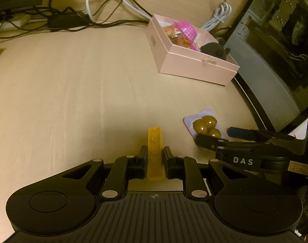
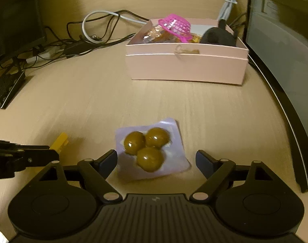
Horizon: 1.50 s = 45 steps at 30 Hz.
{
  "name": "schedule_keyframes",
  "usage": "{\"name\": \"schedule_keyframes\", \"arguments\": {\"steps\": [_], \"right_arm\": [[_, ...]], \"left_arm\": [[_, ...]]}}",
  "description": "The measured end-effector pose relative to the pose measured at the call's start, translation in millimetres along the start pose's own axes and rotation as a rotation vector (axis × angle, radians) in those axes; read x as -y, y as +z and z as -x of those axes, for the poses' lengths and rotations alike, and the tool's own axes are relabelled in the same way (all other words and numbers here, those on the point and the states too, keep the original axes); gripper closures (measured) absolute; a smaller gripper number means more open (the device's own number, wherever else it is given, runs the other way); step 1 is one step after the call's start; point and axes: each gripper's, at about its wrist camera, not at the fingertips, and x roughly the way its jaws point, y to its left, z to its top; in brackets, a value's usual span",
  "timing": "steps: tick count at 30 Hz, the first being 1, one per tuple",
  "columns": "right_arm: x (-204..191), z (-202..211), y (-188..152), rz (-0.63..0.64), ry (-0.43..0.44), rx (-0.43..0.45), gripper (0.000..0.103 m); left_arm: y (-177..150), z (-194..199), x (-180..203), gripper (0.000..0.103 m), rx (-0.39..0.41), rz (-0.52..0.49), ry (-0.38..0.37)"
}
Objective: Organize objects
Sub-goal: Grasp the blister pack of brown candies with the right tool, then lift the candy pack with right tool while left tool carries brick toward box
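Note:
My left gripper (image 1: 155,155) is shut on a long yellow brick (image 1: 154,151) that sticks forward between the fingers, low over the table. My right gripper (image 2: 156,161) is open, its fingers either side of a pale purple blister pack with three brown balls (image 2: 149,149) lying on the table. The pack also shows in the left wrist view (image 1: 204,124), with the right gripper (image 1: 214,135) reaching over it. The yellow brick's tip shows in the right wrist view (image 2: 59,140). A pink box (image 2: 186,64) further back holds a pink basket (image 2: 176,27), wrapped snacks and a black soft item (image 2: 218,36).
The pink box also shows in the left wrist view (image 1: 192,62). Tangled black and white cables (image 1: 83,18) lie along the back of the wooden table (image 1: 73,81). A computer case (image 1: 275,60) stands at the right edge. A dark monitor (image 2: 14,20) and a black box (image 2: 6,89) are at the left.

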Motion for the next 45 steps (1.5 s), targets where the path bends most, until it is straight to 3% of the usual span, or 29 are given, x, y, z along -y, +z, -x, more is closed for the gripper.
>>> {"name": "schedule_keyframes", "arguments": {"steps": [7,8,10,12,15,36,41,45], "right_arm": [[-19.0,-12.7,8.0,0.060,-0.013,0.012,0.017],[-20.8,-12.9,8.8,0.065,-0.016,0.015,0.023],[-23.6,-11.8,9.5,0.081,-0.014,0.015,0.024],[-28.1,-8.2,8.2,0.097,0.000,0.023,0.040],[-37.0,-3.3,7.8,0.134,-0.007,0.023,0.047],[-20.8,64.4,5.5,0.088,-0.091,0.087,0.048],[-20.9,84.4,0.1,0.091,-0.116,0.108,0.048],[-20.5,92.1,-5.6,0.093,-0.127,0.109,0.048]], "left_arm": [[-3.9,9.5,-8.7,0.084,0.011,0.015,0.018],[-4.3,10.4,-9.7,0.084,0.012,0.018,0.019],[-5.3,11.8,-11.4,0.084,0.012,0.021,0.021],[-6.1,12.4,-12.0,0.084,0.011,0.024,0.021],[-6.4,12.9,-12.3,0.084,0.011,0.024,0.017],[2.9,-6.8,11.8,0.084,-0.004,-0.051,-0.083],[27.8,-8.8,17.2,0.084,0.048,-0.070,-0.104],[68.9,-15.1,30.7,0.084,0.102,-0.100,-0.143]]}}
